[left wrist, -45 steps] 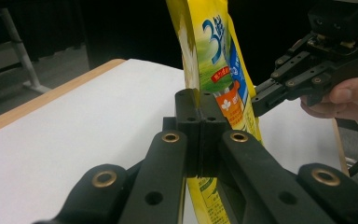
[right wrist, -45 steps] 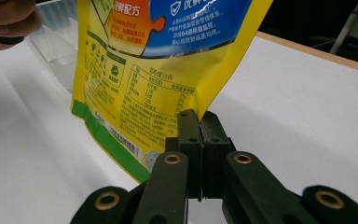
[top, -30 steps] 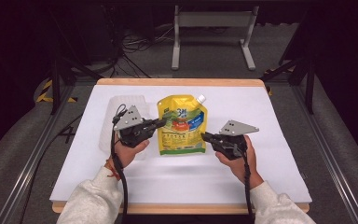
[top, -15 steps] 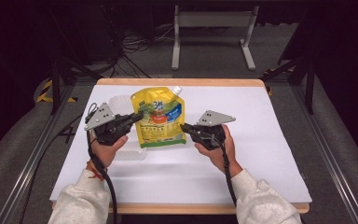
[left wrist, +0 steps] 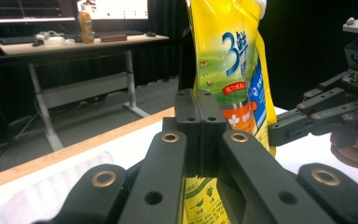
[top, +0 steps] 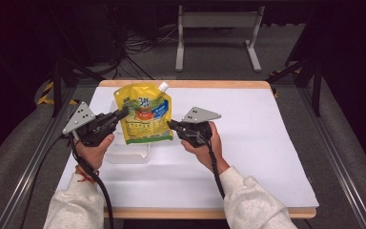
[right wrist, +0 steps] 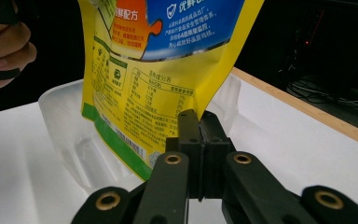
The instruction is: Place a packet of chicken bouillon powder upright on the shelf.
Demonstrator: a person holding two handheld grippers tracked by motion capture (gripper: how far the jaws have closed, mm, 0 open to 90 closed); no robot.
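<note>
Grey sleeves enter from the near edge, each hand carrying 1 gripper. Left gripper (top: pixel 119 114): jaws pressed together, pinching the left edge of the yellow pouch (top: pixel 144 113). Right gripper (top: pixel 171 125): jaws likewise closed, nipping the pouch's lower right edge. Pouch hangs upright between the 2 grippers, lifted off the white surface (top: pixel 267 143), white spout (top: pixel 162 87) at its top right corner. Under and just behind the pouch's bottom edge sits a clear plastic tray (top: pixel 128 152), its rim showing in the right gripper view (right wrist: pixel 60 121). Farther off, beyond the surface's wooden edge: dark floor, cables, a grey metal stand (top: pixel 217 33).
</note>
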